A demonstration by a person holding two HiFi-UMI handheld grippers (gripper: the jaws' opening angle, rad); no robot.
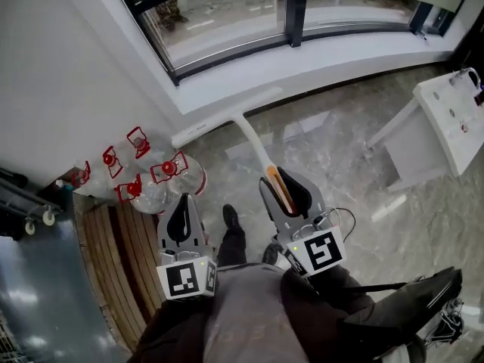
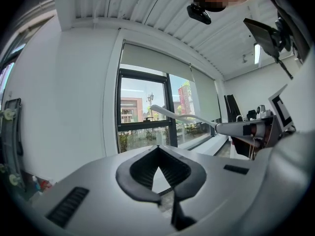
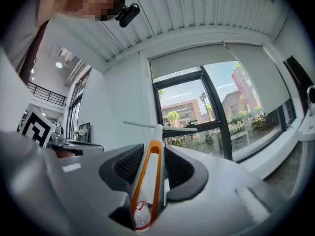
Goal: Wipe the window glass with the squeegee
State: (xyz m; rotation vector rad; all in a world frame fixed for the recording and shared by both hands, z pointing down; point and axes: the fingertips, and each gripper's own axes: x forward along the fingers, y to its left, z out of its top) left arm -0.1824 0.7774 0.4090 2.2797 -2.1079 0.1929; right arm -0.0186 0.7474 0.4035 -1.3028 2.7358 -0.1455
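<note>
In the head view a white squeegee (image 1: 227, 117) with an orange-edged handle points from my right gripper (image 1: 280, 175) toward the sill. Its blade lies crosswise low over the floor below the window glass (image 1: 227, 6). The right gripper is shut on the handle. The right gripper view shows the orange handle clamped between the pads of the right gripper (image 3: 155, 147), with the squeegee (image 3: 160, 128) blade ahead against the window glass (image 3: 197, 112). My left gripper (image 1: 181, 200) is shut on nothing, lower left of the squeegee. From the left gripper (image 2: 157, 149) the squeegee (image 2: 182, 116) crosses in front of the window glass (image 2: 142, 117).
Several large water bottles (image 1: 151, 180) with red caps stand by the wall at left, beside a wooden slatted platform (image 1: 113, 255). A white table (image 1: 454, 119) stands at right. The white sill (image 1: 318, 59) runs under the window. The person's shoe (image 1: 231, 218) is between the grippers.
</note>
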